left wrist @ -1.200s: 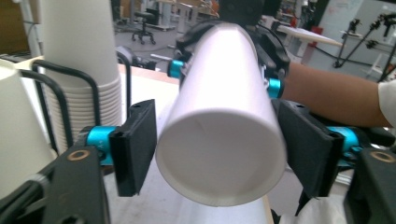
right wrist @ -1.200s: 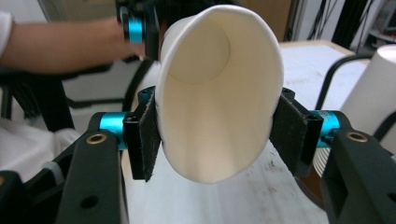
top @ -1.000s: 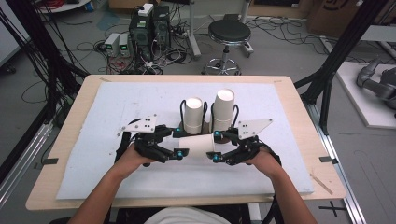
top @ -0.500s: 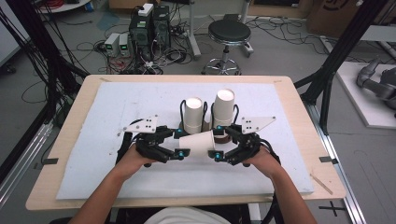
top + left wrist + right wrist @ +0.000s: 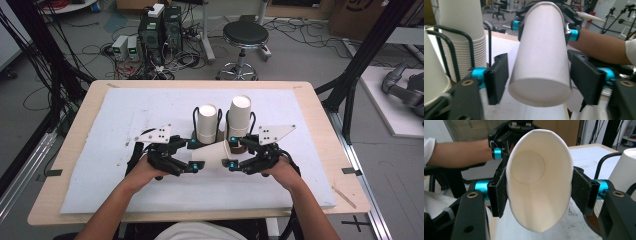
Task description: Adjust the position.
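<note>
Holding a paper cup [image 5: 212, 151] sideways at the centre of the high view, just in front of two cup stacks [image 5: 207, 122], your right gripper [image 5: 539, 192] squeezes its mouth end oval. Your left gripper [image 5: 539, 82] has just been opening; its jaws straddle the base end with gaps on both sides. The cup's long axis runs from one gripper to the other, above the desk [image 5: 100, 150].

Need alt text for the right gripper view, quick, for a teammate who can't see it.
A white paper cup lies sideways with its open mouth toward the camera, squeezed oval between the right claw pads. Beyond it the left claw reaches in on a bare forearm; a cup stack stands at right.
</note>
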### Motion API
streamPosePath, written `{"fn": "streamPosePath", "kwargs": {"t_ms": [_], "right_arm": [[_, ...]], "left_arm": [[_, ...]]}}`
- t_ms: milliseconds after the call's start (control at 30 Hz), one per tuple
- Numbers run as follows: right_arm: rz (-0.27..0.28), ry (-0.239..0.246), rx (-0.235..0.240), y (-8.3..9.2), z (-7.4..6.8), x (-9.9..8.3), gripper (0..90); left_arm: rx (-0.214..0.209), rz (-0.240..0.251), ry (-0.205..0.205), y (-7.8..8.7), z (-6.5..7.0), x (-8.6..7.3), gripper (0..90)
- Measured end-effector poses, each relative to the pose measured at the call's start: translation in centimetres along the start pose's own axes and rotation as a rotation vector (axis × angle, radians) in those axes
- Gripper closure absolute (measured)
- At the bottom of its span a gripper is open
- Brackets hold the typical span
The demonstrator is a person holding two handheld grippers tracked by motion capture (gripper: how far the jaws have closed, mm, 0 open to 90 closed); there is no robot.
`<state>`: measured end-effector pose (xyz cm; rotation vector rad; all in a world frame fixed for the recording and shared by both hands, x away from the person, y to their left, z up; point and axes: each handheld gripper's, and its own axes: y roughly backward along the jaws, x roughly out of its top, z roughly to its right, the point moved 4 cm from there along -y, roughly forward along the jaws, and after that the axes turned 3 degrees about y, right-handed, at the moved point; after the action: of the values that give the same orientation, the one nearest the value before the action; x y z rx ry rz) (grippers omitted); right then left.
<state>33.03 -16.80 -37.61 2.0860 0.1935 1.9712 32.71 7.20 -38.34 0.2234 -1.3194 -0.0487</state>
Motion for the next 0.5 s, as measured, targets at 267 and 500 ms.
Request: {"fn": "streamPosePath", "kwargs": {"t_ms": [267, 500], "right_arm": [[-0.009, 0.001, 0.029, -0.23, -0.18, 0.14, 37.4], [0.046, -0.058, 0.015, -0.24, -0.14, 0.46, 20.6]], "left_arm": [[-0.034, -0.072, -0.033, -0.86, 0.44, -0.79, 35.8], [-0.042, -0.031, -0.037, -0.51, 0.37, -0.44, 35.5]]}}
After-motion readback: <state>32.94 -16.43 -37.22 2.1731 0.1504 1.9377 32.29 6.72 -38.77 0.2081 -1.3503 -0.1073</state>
